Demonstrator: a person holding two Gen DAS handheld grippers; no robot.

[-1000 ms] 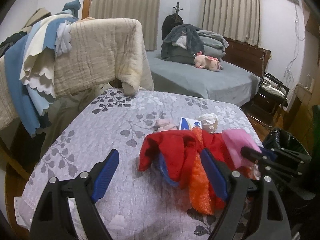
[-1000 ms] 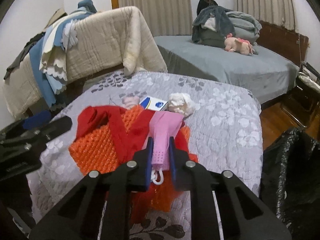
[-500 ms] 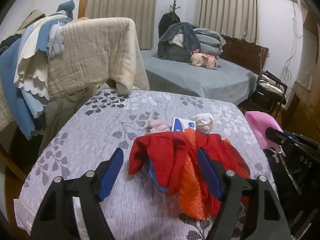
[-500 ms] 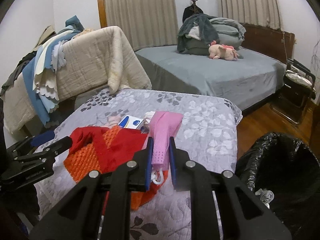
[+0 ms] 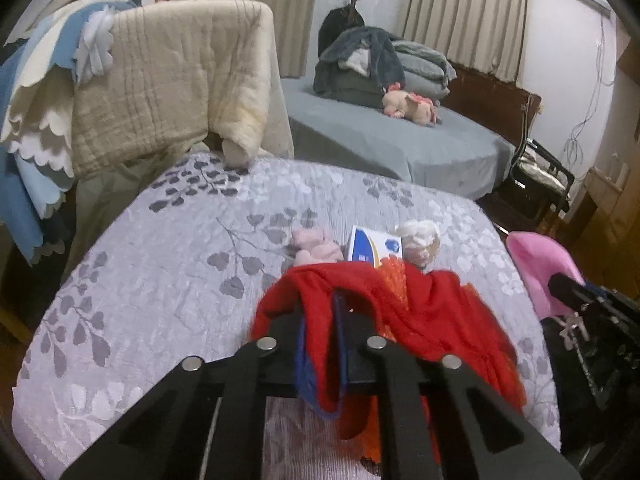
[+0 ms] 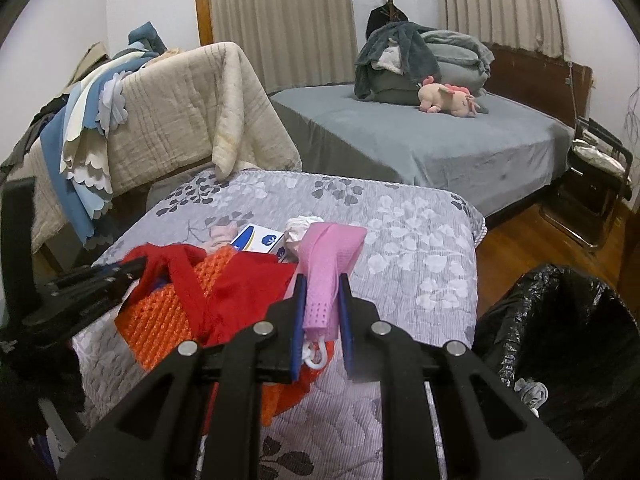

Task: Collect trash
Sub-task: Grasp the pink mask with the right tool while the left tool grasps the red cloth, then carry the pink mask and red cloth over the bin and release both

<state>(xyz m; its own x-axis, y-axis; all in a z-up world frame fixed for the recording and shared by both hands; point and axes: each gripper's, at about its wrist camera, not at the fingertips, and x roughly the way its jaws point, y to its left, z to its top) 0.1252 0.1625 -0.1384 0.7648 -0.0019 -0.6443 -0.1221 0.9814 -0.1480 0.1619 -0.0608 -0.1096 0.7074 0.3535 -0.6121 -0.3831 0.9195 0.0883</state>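
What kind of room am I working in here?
Most likely a bedroom: a bed with a grey cover piled with folded bedding, a pink plush toy on it, and curtains behind.

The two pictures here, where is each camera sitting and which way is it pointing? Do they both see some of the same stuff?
Left wrist view: on the left gripper, looking forward and down over a floral bedspread; its jaws are shut on a red cloth.
Right wrist view: on the right gripper, same direction; its jaws pinch a pink cloth, with a black bin bag at right.
Shared: the red cloth, pink cloth, blue-and-white box, grey bed, and each other's gripper.
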